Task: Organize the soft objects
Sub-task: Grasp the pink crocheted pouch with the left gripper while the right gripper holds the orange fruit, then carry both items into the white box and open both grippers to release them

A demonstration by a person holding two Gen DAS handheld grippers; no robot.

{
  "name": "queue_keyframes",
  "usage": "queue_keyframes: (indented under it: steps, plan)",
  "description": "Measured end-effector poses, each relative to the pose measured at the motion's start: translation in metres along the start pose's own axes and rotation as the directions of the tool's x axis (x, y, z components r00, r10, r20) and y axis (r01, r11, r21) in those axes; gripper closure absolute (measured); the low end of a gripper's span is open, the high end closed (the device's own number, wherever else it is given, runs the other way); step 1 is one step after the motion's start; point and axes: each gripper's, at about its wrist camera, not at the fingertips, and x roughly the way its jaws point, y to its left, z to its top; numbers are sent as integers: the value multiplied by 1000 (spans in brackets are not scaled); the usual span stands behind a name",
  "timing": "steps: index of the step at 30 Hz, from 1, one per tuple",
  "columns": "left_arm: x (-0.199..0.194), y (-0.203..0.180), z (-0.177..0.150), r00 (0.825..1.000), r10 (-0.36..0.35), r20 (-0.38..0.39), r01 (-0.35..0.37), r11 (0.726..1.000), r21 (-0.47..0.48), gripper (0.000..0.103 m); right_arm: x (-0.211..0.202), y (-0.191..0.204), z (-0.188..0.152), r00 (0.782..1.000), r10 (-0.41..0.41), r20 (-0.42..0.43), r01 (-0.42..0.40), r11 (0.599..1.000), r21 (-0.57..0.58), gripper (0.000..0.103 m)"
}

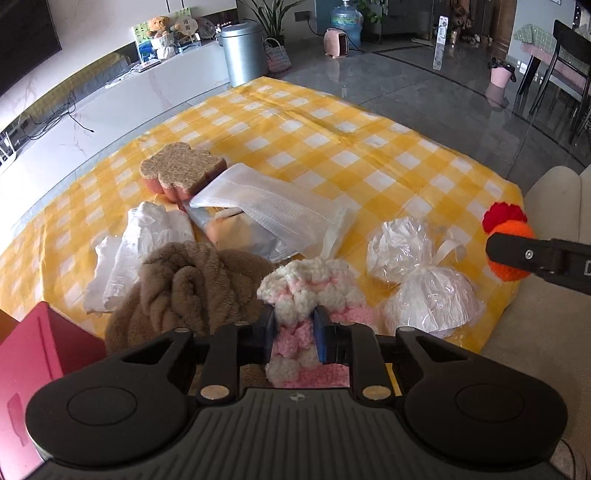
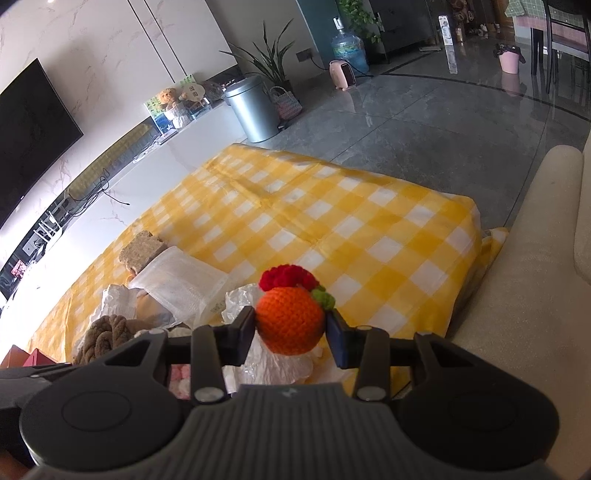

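**A:** so what's the room like?

**B:** Big living room, glossy grey tile floor (image 1: 406, 92), a white marble-look wall with a dark TV (image 2: 33, 125) on it, and a long low white cabinet (image 1: 110, 107) under that. There's a silver bin (image 1: 243, 51), a leafy plant (image 2: 273, 62) and a blue water jug (image 1: 346, 20) at the back, and a cream sofa (image 2: 535, 277) at the right edge.

**A:** and the surface?

**B:** Low surface with a yellow-and-white checked cloth (image 1: 332, 147); the far half is bare, and all the soft stuff is bunched at the near side. Brown fluffy towel (image 1: 184, 291) near left, a white mesh pouch (image 1: 273, 210) behind it, a bear-shaped sponge (image 1: 181, 170) further back, and two crinkly white plastic bundles (image 1: 417, 273) to the right.

**A:** grippers?

**B:** The left gripper (image 1: 294, 325) is pinching the pink-and-white chenille knit (image 1: 310, 291), which sits at the near edge between the towel and the bundles. The right gripper (image 2: 290, 328) is clamped on an orange crochet ball (image 2: 290, 317) with a red tuft, held up over the plastic bundles.
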Motion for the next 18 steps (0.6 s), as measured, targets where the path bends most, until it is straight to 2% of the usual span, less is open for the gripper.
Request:
queue_keyframes:
  steps: [3, 13, 18]
  plan:
    - [-13, 6, -2, 1000, 28, -1, -28, 1000, -2, 78, 1, 5, -1, 1000, 6, -3, -6, 1000, -17, 62]
    - [-62, 33, -23, 996, -71, 52, 75, 994, -81, 78, -1, 12, -2, 1000, 3, 6, -3, 999, -37, 62]
    - [-81, 43, -26, 992, -89, 91, 97, 992, -81, 79, -3, 17, -3, 1000, 21, 9, -21, 998, -57, 62]
